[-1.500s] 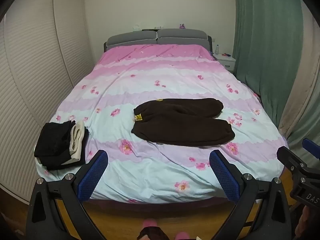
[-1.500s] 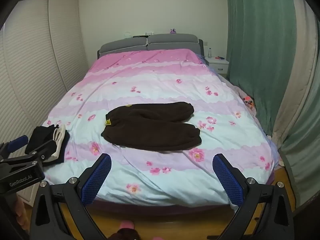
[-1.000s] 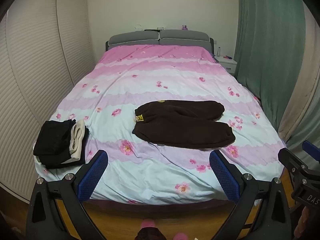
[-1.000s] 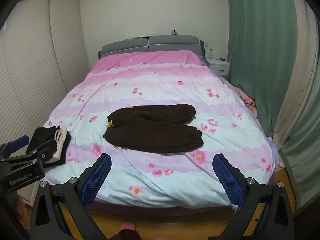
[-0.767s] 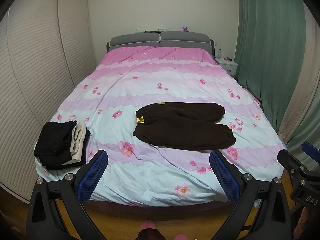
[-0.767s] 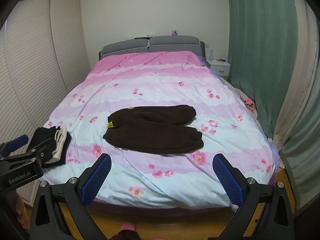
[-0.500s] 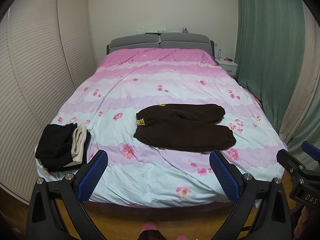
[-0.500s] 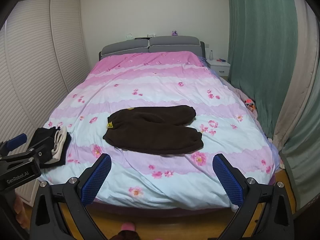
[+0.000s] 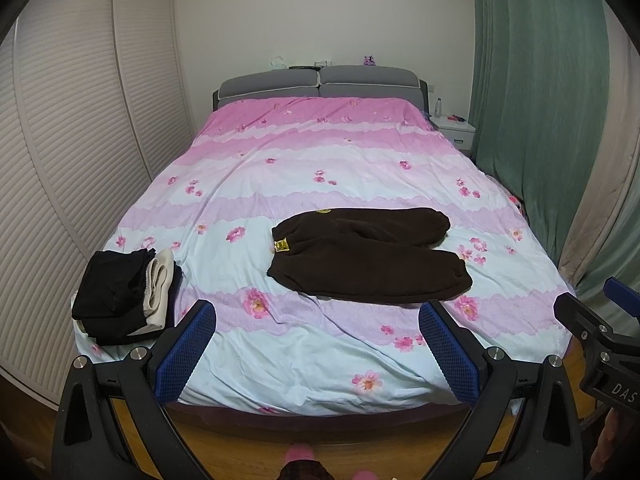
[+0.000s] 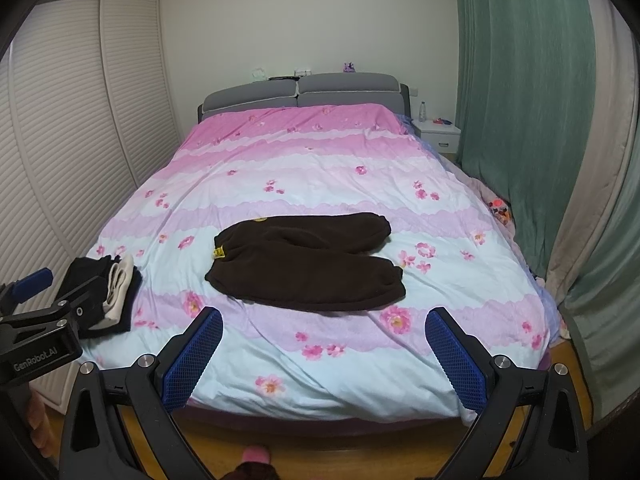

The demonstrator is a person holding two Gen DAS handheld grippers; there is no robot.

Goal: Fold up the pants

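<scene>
Dark brown fleece pants (image 9: 368, 256) lie flat on the bed, waistband with a yellow tag to the left, legs pointing right; they also show in the right wrist view (image 10: 308, 260). My left gripper (image 9: 318, 344) is open and empty, held off the foot of the bed, well short of the pants. My right gripper (image 10: 324, 344) is open and empty too, at the same distance. Each gripper shows at the edge of the other's view.
The bed (image 9: 320, 160) has a pink and pale blue floral cover. A stack of folded dark and cream clothes (image 9: 124, 292) sits at its front left corner. Louvred wardrobe doors (image 9: 60, 140) stand left, green curtains (image 9: 532, 100) right, a nightstand (image 9: 454, 130) far right.
Both grippers have drawn back slightly and risen, so the bed and pants look a little farther away. Both stay open and the pants have not moved.
</scene>
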